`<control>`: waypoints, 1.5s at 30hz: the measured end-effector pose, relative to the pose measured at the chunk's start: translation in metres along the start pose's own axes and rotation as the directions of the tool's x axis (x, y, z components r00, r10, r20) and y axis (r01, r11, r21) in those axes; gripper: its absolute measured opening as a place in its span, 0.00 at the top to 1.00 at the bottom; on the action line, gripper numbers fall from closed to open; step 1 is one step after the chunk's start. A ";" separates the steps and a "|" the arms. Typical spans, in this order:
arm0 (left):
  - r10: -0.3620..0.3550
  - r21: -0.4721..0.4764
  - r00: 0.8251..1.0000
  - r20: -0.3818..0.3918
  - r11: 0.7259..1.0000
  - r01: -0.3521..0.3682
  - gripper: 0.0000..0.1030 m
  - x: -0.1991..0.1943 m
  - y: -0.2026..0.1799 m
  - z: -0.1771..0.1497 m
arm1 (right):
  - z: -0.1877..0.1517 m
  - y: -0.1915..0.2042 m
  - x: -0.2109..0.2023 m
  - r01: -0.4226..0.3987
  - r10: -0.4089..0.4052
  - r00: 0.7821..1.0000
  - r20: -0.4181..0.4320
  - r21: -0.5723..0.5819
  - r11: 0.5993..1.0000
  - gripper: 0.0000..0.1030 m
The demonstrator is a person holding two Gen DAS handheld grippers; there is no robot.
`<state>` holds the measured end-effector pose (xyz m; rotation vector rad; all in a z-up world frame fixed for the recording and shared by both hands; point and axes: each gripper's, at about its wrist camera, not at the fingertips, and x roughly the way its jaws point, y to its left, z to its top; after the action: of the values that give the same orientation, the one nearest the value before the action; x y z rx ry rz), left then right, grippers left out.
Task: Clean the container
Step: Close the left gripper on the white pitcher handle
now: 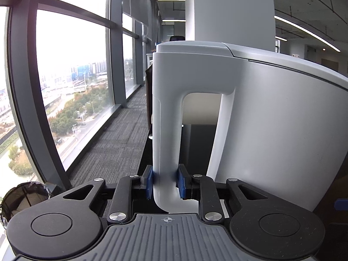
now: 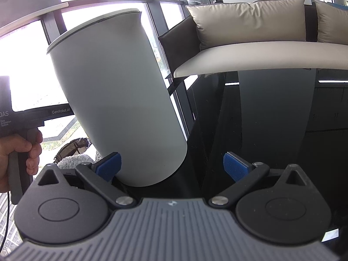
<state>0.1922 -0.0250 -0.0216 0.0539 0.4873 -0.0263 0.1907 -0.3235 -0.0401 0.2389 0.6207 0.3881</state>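
Blown-out window backlight, fisheye-curved edges

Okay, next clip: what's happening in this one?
A person is working with two handheld tongs on a white lidded kettle. The left tongs are shut on the kettle's handle, holding it tilted above a dark glossy table. The right tongs are open and empty, their left pad close to the kettle's base. A fluffy grey cloth lies beyond, not picked up. No wiping is visible yet.
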 end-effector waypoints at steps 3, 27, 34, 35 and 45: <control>-0.001 0.014 1.000 -0.003 1.000 0.001 0.80 -0.004 -0.006 0.000 | 0.001 -0.002 0.001 0.007 -0.007 1.000 -0.003 0.008 1.000 0.01; -0.048 0.064 0.999 -0.018 0.997 0.049 0.80 -0.036 -0.024 -0.022 | -0.001 -0.006 0.003 0.052 -0.051 0.998 -0.038 0.020 0.998 0.01; -0.052 0.079 0.998 -0.017 0.995 0.053 0.80 -0.041 -0.028 -0.027 | 0.003 -0.012 0.007 0.050 -0.049 0.998 -0.040 0.019 0.999 0.01; -0.054 0.082 0.998 -0.016 0.995 0.055 0.80 -0.041 -0.029 -0.027 | 0.003 -0.014 0.007 0.051 -0.050 0.998 -0.041 0.024 0.998 0.01; -0.102 0.110 0.995 -0.005 0.989 0.102 0.79 -0.043 -0.046 -0.031 | 0.007 -0.027 0.008 0.091 -0.089 0.995 -0.051 0.050 0.995 0.01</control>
<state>0.1385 -0.0686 -0.0310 0.1374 0.4878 -0.1532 0.2087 -0.3456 -0.0473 0.2511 0.6879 0.2916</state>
